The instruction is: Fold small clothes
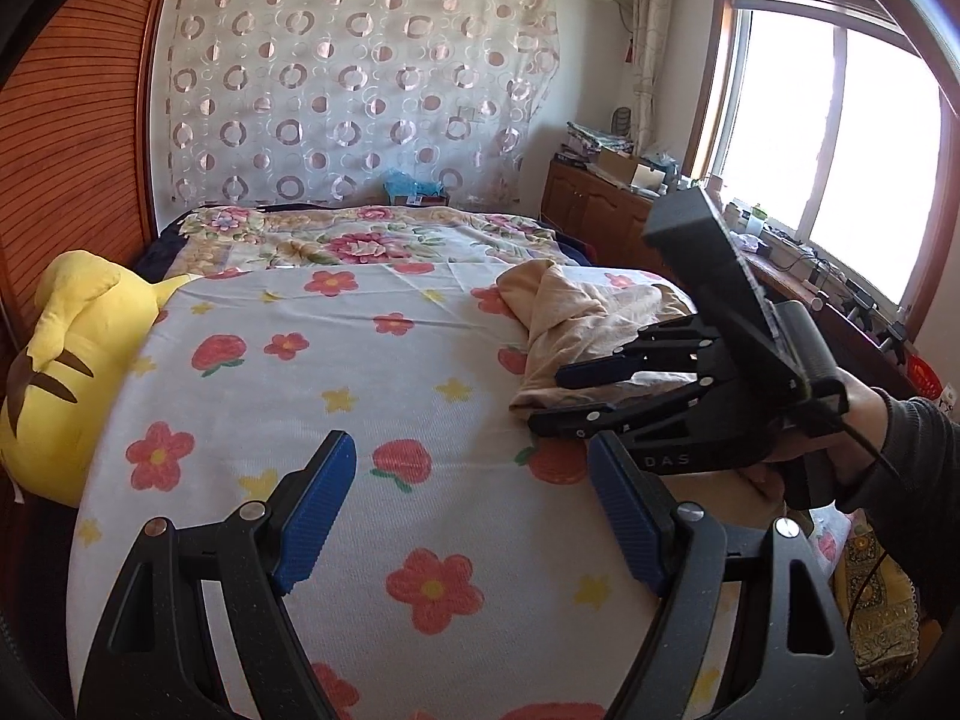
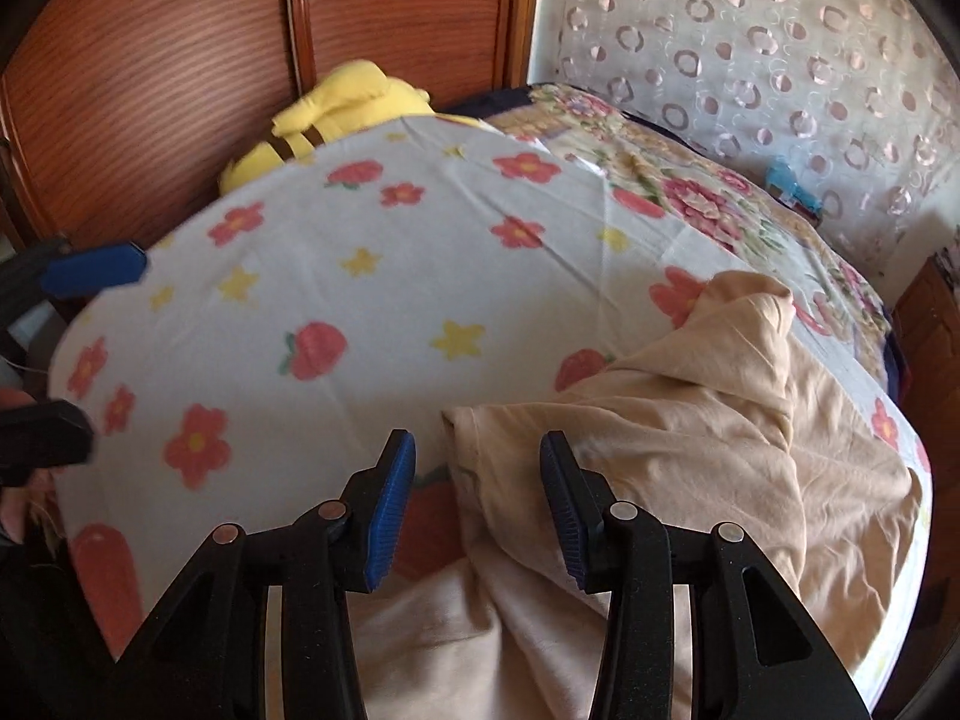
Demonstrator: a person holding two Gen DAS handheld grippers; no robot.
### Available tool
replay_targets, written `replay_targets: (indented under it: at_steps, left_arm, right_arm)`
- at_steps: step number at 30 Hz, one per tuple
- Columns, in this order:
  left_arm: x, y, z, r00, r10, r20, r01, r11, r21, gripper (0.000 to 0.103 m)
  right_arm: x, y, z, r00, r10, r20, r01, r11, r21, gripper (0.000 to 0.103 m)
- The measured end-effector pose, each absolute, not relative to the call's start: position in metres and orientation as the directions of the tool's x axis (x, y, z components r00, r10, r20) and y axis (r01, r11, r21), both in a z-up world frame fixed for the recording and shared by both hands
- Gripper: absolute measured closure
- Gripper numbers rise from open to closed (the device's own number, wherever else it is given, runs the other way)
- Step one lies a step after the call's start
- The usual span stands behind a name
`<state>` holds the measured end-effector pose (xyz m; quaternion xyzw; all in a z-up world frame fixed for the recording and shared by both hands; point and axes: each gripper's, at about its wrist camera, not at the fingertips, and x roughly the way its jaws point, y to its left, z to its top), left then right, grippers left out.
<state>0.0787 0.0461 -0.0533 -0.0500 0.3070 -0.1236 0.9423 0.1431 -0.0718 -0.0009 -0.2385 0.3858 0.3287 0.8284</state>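
While both grippers sit over the bed (image 1: 252,360), I note the beige garment (image 2: 690,420) lying crumpled on the flowered sheet, toward the right side as my left camera sees it. My right gripper (image 2: 478,507) is tilted down at the garment's near-left corner; its jaws stand partly apart with a fold of cloth in the gap, pads not pressing on it. My left gripper (image 1: 471,513) has its jaws wide, nothing between them, only bare sheet beyond. From the left camera I see the right gripper (image 1: 549,399) held in a hand (image 1: 852,426), tips at the garment's near edge. A yellow plush toy (image 1: 72,360) lies at the bed's left edge against the wooden wardrobe (image 1: 78,138)
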Motion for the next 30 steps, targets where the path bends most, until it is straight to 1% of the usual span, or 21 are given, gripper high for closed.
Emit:
replay_targets:
  at_steps: [3,4,5,6,7,11,15,18,23,28,30]
  left_arm:
    - [0.079,0.046,-0.053,0.780,-0.265,-0.567,0.206,0.964,-0.168,0.023]
    - [0.079,0.046,-0.054,0.779,-0.266,-0.567,0.208,0.964,-0.167,0.023]
    - [0.079,0.046,-0.054,0.778,-0.268,-0.568,0.210,0.963,-0.167,0.023]
    - [0.079,0.046,-0.054,0.777,-0.269,-0.569,0.212,0.963,-0.165,0.023]
    - [0.079,0.045,-0.054,0.777,-0.269,-0.569,0.214,0.963,-0.163,0.023]
    - [0.079,0.044,-0.053,0.775,-0.271,-0.570,0.217,0.962,-0.163,0.023]
    - [0.079,0.040,-0.053,0.772,-0.278,-0.572,0.224,0.961,-0.164,0.023]
    - [0.079,0.037,-0.054,0.768,-0.285,-0.574,0.233,0.959,-0.164,0.023]
    - [0.078,0.033,-0.055,0.763,-0.292,-0.577,0.244,0.956,-0.161,0.023]
    - [0.078,0.029,-0.056,0.755,-0.300,-0.583,0.254,0.953,-0.162,0.023]
    - [0.077,0.028,-0.057,0.753,-0.302,-0.585,0.257,0.953,-0.161,0.023]
  right_arm:
    - [0.148,-0.063,-0.003,0.503,0.339,-0.795,-0.718,0.676,-0.166,0.058]
    - [0.150,-0.059,-0.004,0.502,0.338,-0.796,-0.721,0.672,-0.169,0.061]
    - [0.150,-0.059,-0.004,0.505,0.336,-0.795,-0.722,0.670,-0.175,0.067]
    - [0.150,-0.059,-0.004,0.517,0.326,-0.791,-0.716,0.671,-0.191,0.083]
    - [0.141,-0.057,0.000,0.522,0.327,-0.787,-0.714,0.672,-0.194,0.097]
    - [0.140,-0.081,0.026,0.561,0.391,-0.730,-0.693,0.704,-0.156,0.098]
    - [0.155,-0.122,0.062,0.650,0.394,-0.650,-0.602,0.789,-0.124,0.098]
    - [0.169,-0.147,0.075,0.721,0.324,-0.612,-0.525,0.832,-0.178,0.098]
    - [0.199,-0.186,0.079,0.778,0.202,-0.595,-0.384,0.902,-0.196,0.098]
    - [0.229,-0.216,0.066,0.789,0.070,-0.611,-0.217,0.961,-0.170,0.099]
    - [0.237,-0.216,0.059,0.787,0.034,-0.616,-0.179,0.968,-0.175,0.099]
